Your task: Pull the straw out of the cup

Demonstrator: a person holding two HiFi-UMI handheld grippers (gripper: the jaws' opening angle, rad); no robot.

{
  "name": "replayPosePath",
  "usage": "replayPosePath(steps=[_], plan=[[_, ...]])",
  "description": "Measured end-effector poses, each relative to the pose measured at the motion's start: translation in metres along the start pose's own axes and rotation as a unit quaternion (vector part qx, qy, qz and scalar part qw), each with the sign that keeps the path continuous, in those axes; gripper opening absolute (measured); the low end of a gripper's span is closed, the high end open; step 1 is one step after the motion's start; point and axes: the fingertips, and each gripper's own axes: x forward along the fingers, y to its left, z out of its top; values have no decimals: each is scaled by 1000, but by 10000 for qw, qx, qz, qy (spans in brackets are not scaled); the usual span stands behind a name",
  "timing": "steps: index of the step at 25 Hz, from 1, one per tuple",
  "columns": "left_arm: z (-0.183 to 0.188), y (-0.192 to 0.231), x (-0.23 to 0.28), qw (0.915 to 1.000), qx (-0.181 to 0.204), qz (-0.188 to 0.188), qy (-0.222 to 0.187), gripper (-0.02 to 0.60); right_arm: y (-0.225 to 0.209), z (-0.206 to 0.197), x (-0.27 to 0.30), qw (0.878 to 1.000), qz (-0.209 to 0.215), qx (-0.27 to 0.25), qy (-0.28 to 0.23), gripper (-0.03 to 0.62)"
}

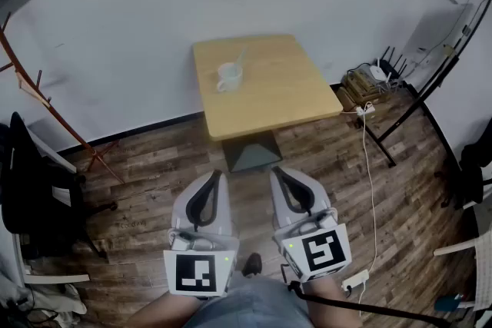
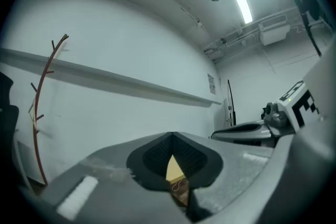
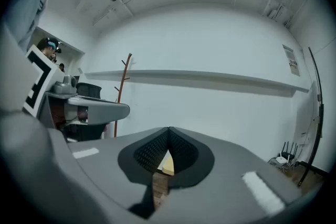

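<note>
Beside left gripper (image 1: 214,176), right gripper (image 1: 277,173) level.

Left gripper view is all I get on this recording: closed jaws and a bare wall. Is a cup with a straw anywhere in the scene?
Observer: Yes. In the head view a white cup stands on a wooden table, with the straw in it.
Operator: How near are the grippers to it?
Observer: Not near. The left gripper and right gripper sit side by side over the wood floor, short of the table.
Operator: Is the right one holding anything?
Observer: No. In the right gripper view its jaws are shut with nothing between them.
</note>
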Motion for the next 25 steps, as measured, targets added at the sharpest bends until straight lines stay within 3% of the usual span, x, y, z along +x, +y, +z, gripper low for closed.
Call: replayPosePath(steps=[16, 25], plan=[[-10, -35, 16, 9998, 97, -8, 184, 15, -32, -12, -17, 9991, 167, 382, -121, 6], [-39, -67, 22, 9986, 231, 15, 473, 15, -57, -46, -26, 9979, 234, 606, 40, 6]])
